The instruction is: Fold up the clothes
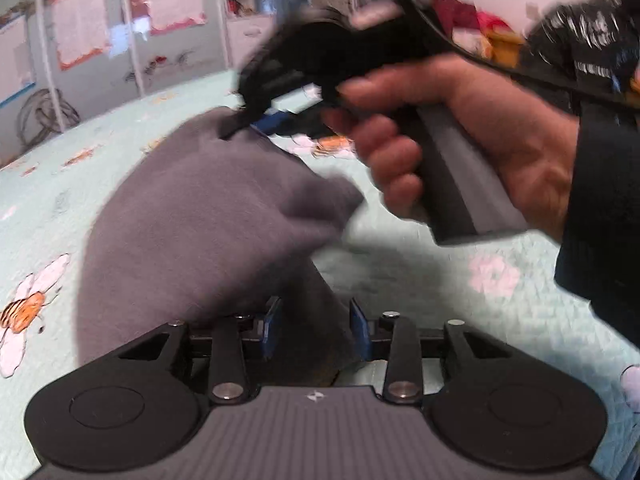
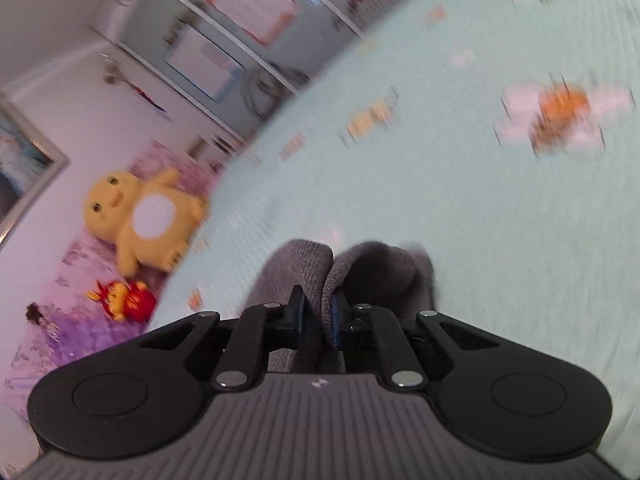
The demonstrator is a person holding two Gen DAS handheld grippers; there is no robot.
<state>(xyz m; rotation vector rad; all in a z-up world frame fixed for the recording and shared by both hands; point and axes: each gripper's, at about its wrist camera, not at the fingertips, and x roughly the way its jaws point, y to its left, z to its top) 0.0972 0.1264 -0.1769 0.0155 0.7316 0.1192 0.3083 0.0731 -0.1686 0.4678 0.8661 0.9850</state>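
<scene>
A: Progress looks early to us. The grey garment (image 1: 208, 216) hangs bunched between our two grippers above the bed (image 1: 420, 280), with no neat fold showing yet.

B: Agreed. Our right gripper (image 2: 317, 316) has its jaws clenched on a thick roll of the cloth. Our left gripper (image 1: 315, 330) has cloth running between its blue pads (image 1: 359, 330), but the jaws stand apart, so we judge them released or only loosely about it.

A: Every fold seems left to do, then. What of room?

B: The bedspread lies bare ahead and to the right. The bed's edge is at the far left, where the yellow plush toy (image 2: 144, 220) sits beyond it.
</scene>
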